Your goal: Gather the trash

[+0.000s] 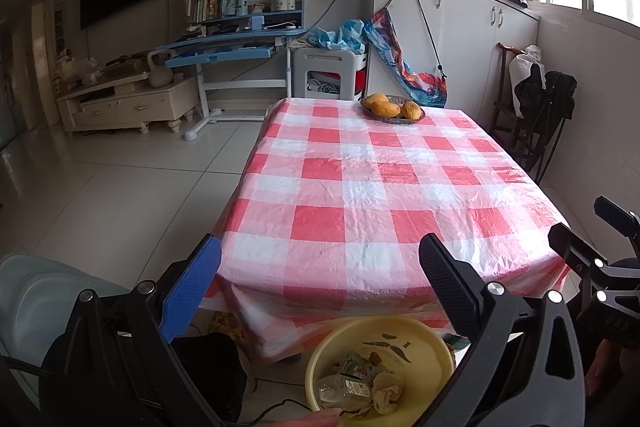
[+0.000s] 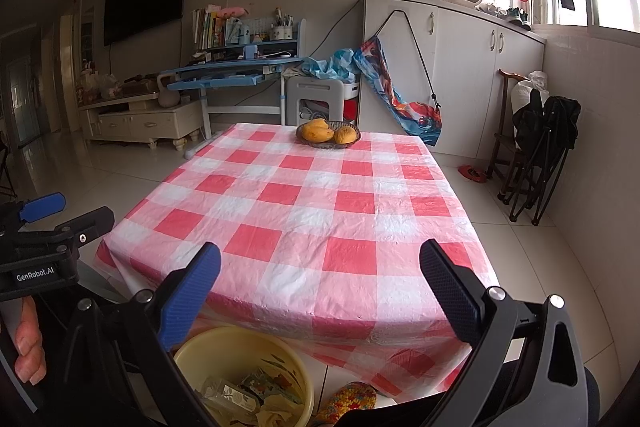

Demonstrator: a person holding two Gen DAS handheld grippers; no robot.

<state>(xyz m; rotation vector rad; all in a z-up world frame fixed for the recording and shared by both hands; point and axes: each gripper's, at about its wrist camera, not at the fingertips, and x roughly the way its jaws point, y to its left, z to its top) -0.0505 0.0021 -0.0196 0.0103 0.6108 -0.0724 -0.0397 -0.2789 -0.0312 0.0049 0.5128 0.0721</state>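
Observation:
A yellow basin stands on the floor below the table's near edge; it also shows in the right wrist view. It holds trash: a clear plastic bottle, a printed wrapper and crumpled paper. My left gripper is open and empty above the basin. My right gripper is open and empty over the table's near edge. The right gripper also shows at the right of the left wrist view.
The table has a red-and-white checked cloth. A basket of mangoes sits at its far end. A folded chair leans on the right wall. A desk and TV stand are behind. A slipper lies by the basin.

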